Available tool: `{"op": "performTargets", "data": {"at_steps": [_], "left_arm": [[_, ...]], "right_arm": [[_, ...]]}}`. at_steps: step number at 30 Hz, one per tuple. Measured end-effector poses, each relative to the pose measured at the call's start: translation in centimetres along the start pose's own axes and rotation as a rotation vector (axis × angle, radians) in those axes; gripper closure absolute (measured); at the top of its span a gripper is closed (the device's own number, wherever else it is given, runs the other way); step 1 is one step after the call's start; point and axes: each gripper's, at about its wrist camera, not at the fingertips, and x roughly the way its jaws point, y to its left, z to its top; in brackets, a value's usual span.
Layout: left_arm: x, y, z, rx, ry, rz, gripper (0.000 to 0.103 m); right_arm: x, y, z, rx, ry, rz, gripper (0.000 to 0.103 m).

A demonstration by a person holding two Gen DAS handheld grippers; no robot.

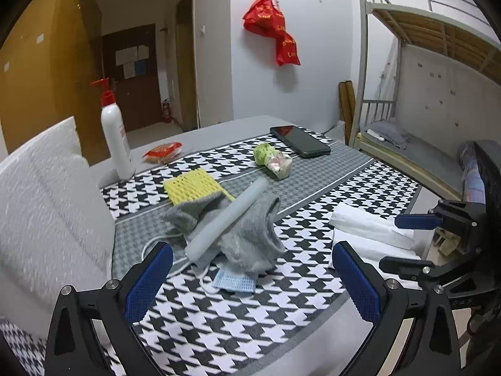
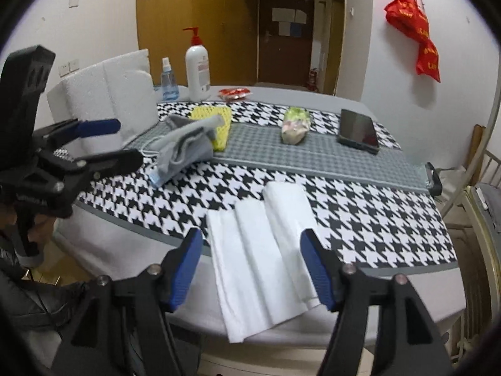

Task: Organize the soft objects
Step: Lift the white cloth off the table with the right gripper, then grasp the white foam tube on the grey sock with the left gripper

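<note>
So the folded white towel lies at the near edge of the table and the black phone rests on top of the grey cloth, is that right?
Not quite. The folded white towel does lie at the near edge of the table, but the black phone rests directly on the houndstooth mat, far from the grey cloth. The right wrist view shows this.

The grey cloth [image 1: 247, 235] hides most of the blue mask [image 1: 234, 281].

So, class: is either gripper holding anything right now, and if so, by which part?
Nothing is held. The left gripper is open above the grey cloth; the right gripper is open over the folded white towel, not pressing on it.
</note>
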Motion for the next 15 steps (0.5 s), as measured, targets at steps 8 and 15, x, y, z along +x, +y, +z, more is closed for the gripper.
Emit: {"op": "performTargets", "data": {"at_steps": [8, 15], "left_arm": [[2.2, 1.5, 1.1, 0.081, 0.037, 0.007, 0.001], [4.0, 3.6, 0.7, 0.087, 0.090, -0.007, 0.023]], "right_arm": [[1.5, -0.5, -0.8, -0.016, 0.039, -0.007, 0.034], [2.0, -1.0, -1.1, -0.004, 0.046, 0.013, 0.034]]}}
